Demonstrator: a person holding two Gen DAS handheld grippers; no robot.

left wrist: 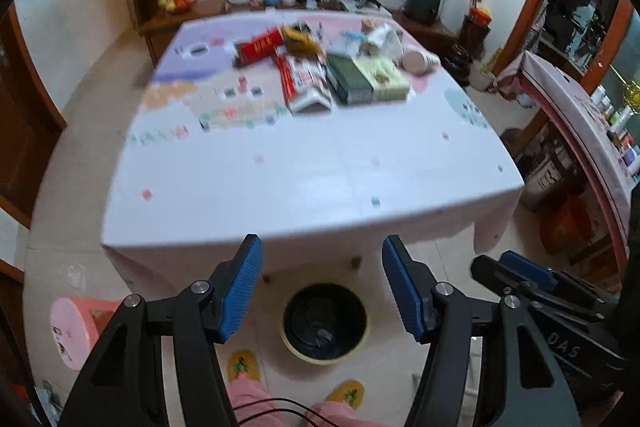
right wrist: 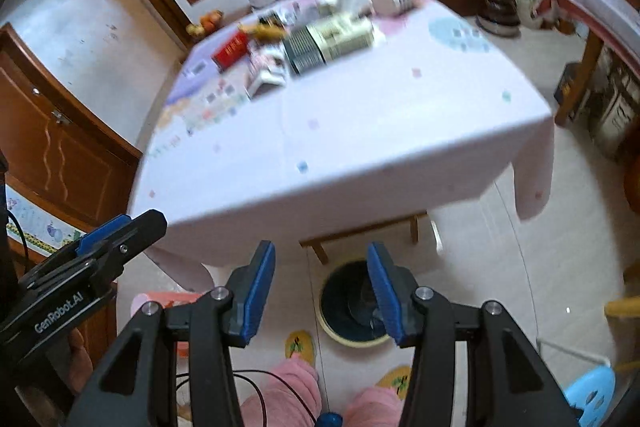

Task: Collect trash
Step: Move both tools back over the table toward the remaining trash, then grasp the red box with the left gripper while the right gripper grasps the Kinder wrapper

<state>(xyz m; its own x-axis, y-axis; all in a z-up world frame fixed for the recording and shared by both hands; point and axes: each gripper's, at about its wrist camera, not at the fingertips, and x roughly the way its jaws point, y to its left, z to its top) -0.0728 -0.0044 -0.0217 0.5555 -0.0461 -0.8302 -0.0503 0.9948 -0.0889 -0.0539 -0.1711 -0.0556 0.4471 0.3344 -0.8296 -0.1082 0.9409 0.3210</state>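
Note:
A pile of trash lies at the far side of the table [left wrist: 312,163]: a red box [left wrist: 258,49], a red-and-white carton [left wrist: 304,83], a dark green box [left wrist: 348,77], a pale green box [left wrist: 386,79], crumpled paper [left wrist: 380,37] and a paper cup [left wrist: 418,61]. The same pile [right wrist: 320,39] shows blurred in the right wrist view. A dark trash bin with a yellow rim [left wrist: 325,323] [right wrist: 354,303] stands on the floor under the near table edge. My left gripper [left wrist: 322,287] is open and empty above the bin. My right gripper [right wrist: 322,293] is open and empty beside it.
The table [right wrist: 360,131] wears a pale patterned cloth. A pink stool [left wrist: 74,331] stands at the left, a blue stool [right wrist: 588,391] at the right. A wooden sideboard [left wrist: 192,15] runs along the far wall. The person's slippered feet [left wrist: 348,393] are below.

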